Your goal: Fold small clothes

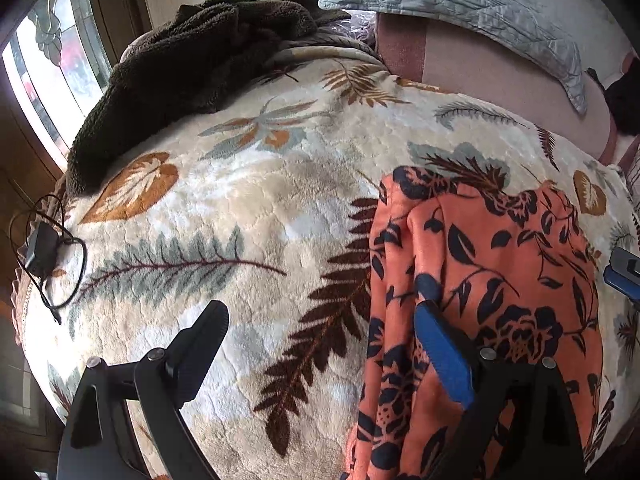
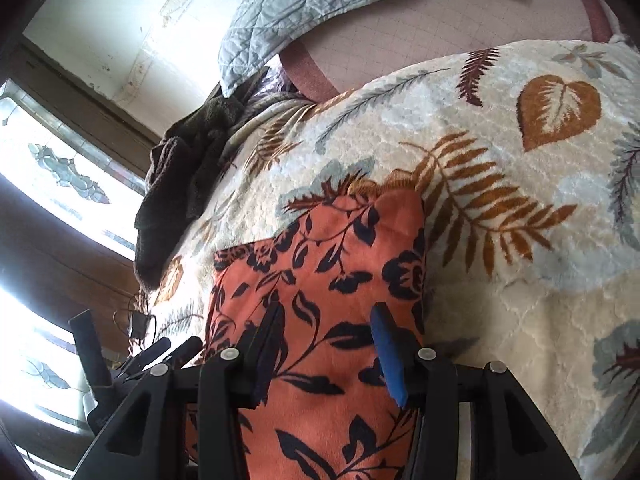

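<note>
Fabric of the orange floral garment (image 1: 480, 280), lying on the leaf-print blanket (image 1: 240, 200), looks thin, soft and light; an edge or corner looks the best hold. Both the left gripper (image 1: 320, 344) and right gripper (image 2: 326, 344) hover with jaws apart, holding nothing. Far left lie a brown towel (image 1: 180, 60) and charger cable (image 1: 44, 252), well clear.
</note>
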The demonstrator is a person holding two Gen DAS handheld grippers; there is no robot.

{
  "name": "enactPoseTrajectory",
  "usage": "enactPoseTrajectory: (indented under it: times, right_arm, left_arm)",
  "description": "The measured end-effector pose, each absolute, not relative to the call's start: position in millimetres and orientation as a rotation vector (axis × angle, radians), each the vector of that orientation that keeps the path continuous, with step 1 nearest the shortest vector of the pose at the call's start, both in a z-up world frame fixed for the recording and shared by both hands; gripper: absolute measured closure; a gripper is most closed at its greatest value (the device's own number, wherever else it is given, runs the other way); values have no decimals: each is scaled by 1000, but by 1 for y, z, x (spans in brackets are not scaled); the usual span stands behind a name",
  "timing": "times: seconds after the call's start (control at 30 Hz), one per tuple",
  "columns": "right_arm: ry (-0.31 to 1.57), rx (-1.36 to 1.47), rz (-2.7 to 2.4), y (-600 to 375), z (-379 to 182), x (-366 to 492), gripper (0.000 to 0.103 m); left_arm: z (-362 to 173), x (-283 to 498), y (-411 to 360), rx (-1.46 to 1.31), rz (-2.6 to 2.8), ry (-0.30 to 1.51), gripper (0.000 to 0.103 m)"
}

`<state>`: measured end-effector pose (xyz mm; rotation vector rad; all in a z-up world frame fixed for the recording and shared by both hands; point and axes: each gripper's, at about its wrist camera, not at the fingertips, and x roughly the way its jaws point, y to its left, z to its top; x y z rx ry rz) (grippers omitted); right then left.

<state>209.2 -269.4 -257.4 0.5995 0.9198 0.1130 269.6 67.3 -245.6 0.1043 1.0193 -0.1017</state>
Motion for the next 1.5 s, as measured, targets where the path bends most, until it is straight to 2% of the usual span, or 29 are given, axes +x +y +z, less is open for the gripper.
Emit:
enactPoseTrajectory:
  times: [0.2, 0.33, 0.37, 0.43, 0.47, 0.63, 0.73, 1.1, 1.3, 1.37, 1.43, 1.5]
  right_arm:
    - [1039, 655, 79, -280, -296, 234, 54]
    - [977, 708, 128, -288, -289, 218, 53]
    - [963, 730, 147, -293, -286, 212, 43]
    - [950, 772, 156, -302, -285, 198, 31]
    - [948, 791, 161, -307, -287, 191, 29]
    - [1030, 984, 221, -326, -320, 175, 28]
    - [1082, 1097, 265, -327, -343, 178, 28]
    - [1056, 1043, 380, -304, -345, 194, 25]
    - [1032, 1008, 411, -289, -344, 207, 24]
    - [1030, 983, 417, -283, -343, 210, 24]
    - [1026, 956, 421, -276, -342, 212, 24]
    - [1019, 931, 421, -271, -341, 213, 25]
  left_arm:
    - [-278, 298, 54, 194, -101, 1159, 8]
    - [-267, 294, 74, 84, -180, 1150, 9]
    - [-264, 294, 82, 35, -210, 1153, 9]
    - [-260, 293, 96, -61, -262, 1169, 9]
    - [-260, 293, 104, -109, -289, 1184, 9]
    - [-284, 295, 121, -337, -408, 1339, 8]
    - [-285, 290, 110, -277, -429, 1336, 5]
    - [-285, 276, 78, -336, -580, 1398, 3]
    - [-292, 283, 64, -471, -673, 1419, 4]
    - [-296, 286, 62, -489, -700, 1431, 7]
    - [-297, 286, 55, -492, -699, 1439, 18]
    - [-297, 286, 50, -468, -685, 1432, 25]
